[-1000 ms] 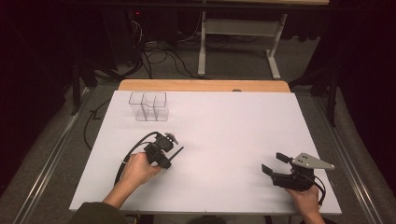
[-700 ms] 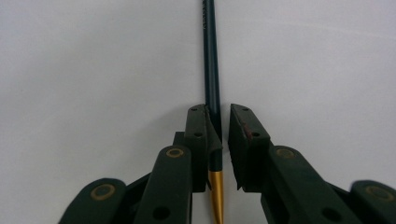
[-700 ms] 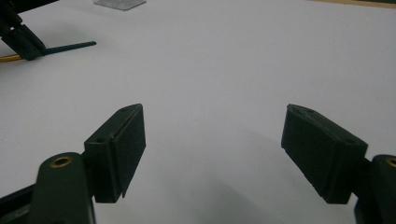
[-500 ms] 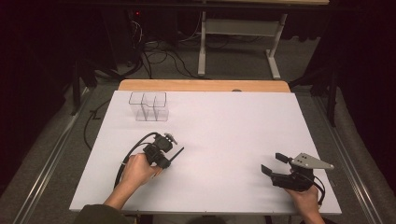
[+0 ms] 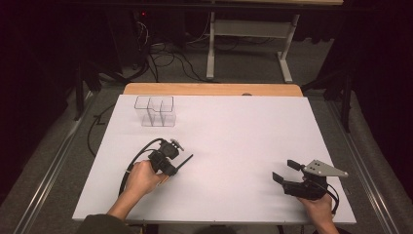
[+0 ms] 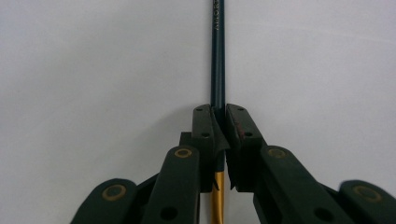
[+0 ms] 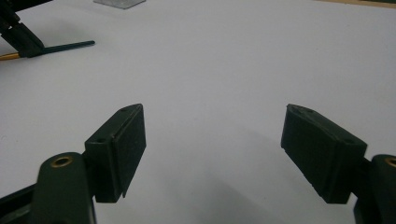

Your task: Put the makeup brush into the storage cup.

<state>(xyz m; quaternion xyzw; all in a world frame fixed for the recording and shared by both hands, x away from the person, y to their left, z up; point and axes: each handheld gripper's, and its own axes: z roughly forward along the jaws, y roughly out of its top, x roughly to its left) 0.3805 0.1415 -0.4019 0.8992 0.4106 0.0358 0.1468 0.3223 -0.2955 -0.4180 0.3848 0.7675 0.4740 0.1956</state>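
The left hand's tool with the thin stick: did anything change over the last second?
The left gripper has just been closing its jaws and is now clamped on the dark pencil lying on the white table. Neither hand shifted. The right gripper stayed open, and the clear organizer stayed put.

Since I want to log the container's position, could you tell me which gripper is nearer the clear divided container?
Left. The left gripper, shut on a dark pencil, sits just in front of the clear divided container. The right gripper is open at the table's opposite near corner.
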